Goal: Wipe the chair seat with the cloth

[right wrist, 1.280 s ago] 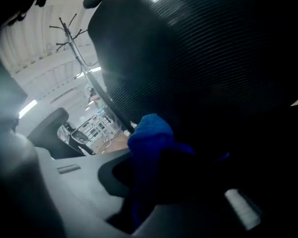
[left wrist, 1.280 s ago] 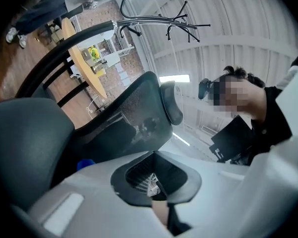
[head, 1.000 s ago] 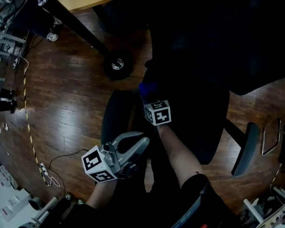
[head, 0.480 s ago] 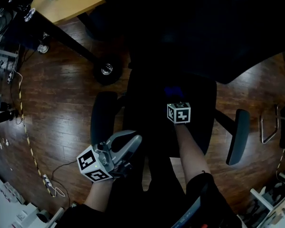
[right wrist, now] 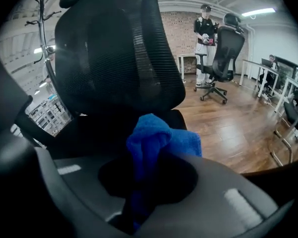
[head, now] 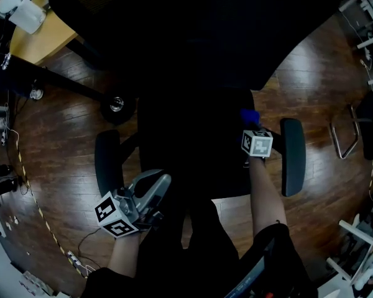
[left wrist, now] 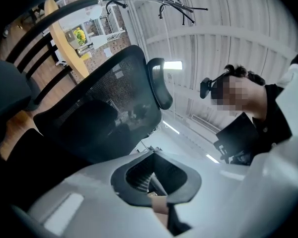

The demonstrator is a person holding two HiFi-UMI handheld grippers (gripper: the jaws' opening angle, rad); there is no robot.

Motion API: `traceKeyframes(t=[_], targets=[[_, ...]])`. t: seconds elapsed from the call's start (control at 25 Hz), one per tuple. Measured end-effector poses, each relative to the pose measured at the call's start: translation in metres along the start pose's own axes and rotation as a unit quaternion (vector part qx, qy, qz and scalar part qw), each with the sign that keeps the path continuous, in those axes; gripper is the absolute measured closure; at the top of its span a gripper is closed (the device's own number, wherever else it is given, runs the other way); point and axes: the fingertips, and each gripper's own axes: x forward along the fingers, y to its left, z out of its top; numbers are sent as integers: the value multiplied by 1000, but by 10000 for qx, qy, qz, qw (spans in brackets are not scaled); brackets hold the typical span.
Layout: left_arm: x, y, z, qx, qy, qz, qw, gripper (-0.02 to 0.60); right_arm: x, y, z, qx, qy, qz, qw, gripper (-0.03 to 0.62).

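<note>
Item: blue terry cloth (right wrist: 156, 138), gripped in the closed right claw (head: 251, 128) and held low at the right edge of the black chair seat (head: 193, 148), beside the black armrest (head: 293, 156), judged ready for a wiping stroke. Left claw (head: 154, 188): closed on nothing, held off the seat's front-left corner, judged clear of the wipe.

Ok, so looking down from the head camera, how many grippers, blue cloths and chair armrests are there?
Hand-held grippers: 2 (left hand-held gripper, right hand-held gripper)
Blue cloth: 1, held in the right one
Chair armrests: 2 (left armrest, right armrest)
Total: 5
</note>
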Motion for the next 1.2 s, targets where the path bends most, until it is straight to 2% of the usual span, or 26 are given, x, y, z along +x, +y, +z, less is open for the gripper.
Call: traceKeyframes(t=[0.12, 0.28, 0.4, 0.48, 0.64, 0.76, 0.84, 1.0, 1.12, 1.2], targets=[[3, -4, -4, -18, 17, -29, 10000, 580, -2, 0, 0, -72, -82, -49, 9999, 533], [-2, -3, 1, -2, -86, 11, 10000, 580, -5, -2, 3, -120, -464, 91, 9988, 533], [-14, -3, 8, -7, -202, 51, 9998, 580, -10, 13, 8, 226, -530, 426, 9974, 533], [-22, 0, 12, -1, -268, 113, 9996, 580, -11, 50, 12, 537, -695, 926, 9918, 533], [-35, 2, 23, 23, -485, 242, 9985, 580, -4, 167, 6, 549, -686, 1989, 9761, 533], [-48, 0, 31, 91, -606, 354, 9975, 580, 3, 261, -13, 326, -346, 2708, 9615, 533], [-57, 1, 34, 115, -686, 448, 9966, 580, 10, 316, -32, -43, -42, 3035, 9528, 533], [-72, 3, 35, 110, -819, 577, 9949, 580, 17, 395, -69, -1040, 441, 3402, 9335, 533], [-82, 4, 34, 111, -864, 651, 9941, 580, 21, 412, -81, -1471, 573, 3280, 9314, 533], [-89, 6, 34, 90, -903, 702, 9934, 580, 24, 411, -82, -1458, 581, 3281, 9315, 533]])
